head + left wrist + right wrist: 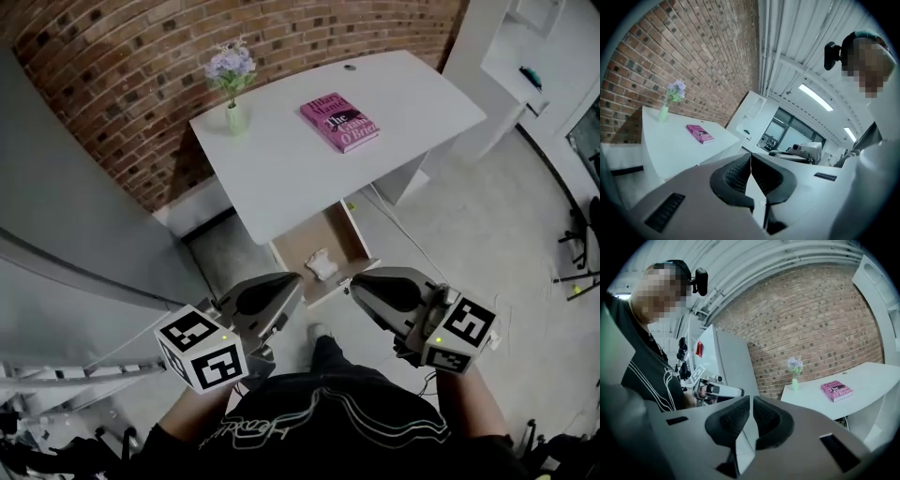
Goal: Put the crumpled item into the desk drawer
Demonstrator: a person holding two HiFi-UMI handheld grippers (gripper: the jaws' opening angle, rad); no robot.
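**Figure. Head view, with both gripper views.** The crumpled item (322, 263) is shown lying on the floor of the open drawer (362, 242), which is pulled out from under the near edge of the desk (281, 169). The item is pale and compact, and no clear long axis can be made out. The drawer's own length is seen to run from the desk edge toward the person.

The left gripper (292, 279) and the right gripper (356, 282) are held in front of the chest, tips angled toward each other. The item is seen just beyond and between the two tips, and below them, so neither hand is judged clearly nearer. Both grippers are pointed roughly level toward the desk, above the drawer rather than into it.

In each gripper view the jaws are shown brought together with nothing between them. A pink book (339, 122) and a vase of flowers (234, 89) are left on the desk top. What is judged outstanding, if anything, is pushing the drawer shut.
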